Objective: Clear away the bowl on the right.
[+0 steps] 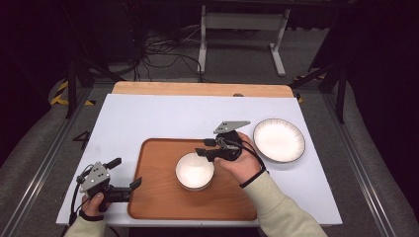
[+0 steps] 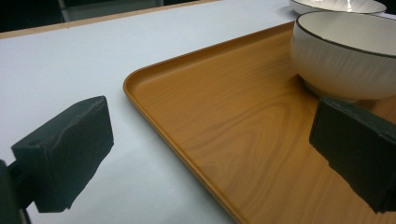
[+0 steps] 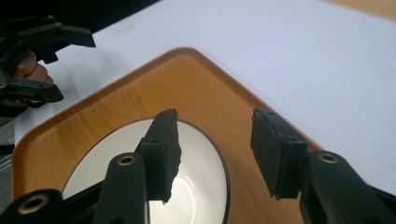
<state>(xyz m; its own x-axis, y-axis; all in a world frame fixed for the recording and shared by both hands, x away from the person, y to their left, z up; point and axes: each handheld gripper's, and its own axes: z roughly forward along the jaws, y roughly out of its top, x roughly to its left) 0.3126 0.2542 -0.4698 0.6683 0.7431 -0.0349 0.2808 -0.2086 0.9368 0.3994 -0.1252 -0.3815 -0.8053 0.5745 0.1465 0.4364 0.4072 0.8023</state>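
A white bowl (image 1: pixel 194 170) (image 2: pixel 345 60) (image 3: pixel 201 177) with a dark rim stands upright on the wooden tray (image 1: pixel 158 197) (image 2: pixel 224 121) (image 3: pixel 140 93), near its middle. My right gripper (image 1: pixel 202 152) (image 3: pixel 215 154) hovers over the bowl's far right rim. It is open, its pads touch nothing, and the rim shows below the gap. My left gripper (image 1: pixel 127 172) (image 2: pixel 210 154) (image 3: pixel 60 63) rests low at the tray's front left corner. It is open, with the tray's left edge running between its jaws and nothing gripped.
A white plate (image 1: pixel 279 139) (image 2: pixel 336 5) with a dark rim lies on the white table cover (image 1: pixel 163 118) just right of the tray. A bare wooden strip (image 1: pixel 197 89) runs along the table's far edge. The table's front edge is just behind the tray.
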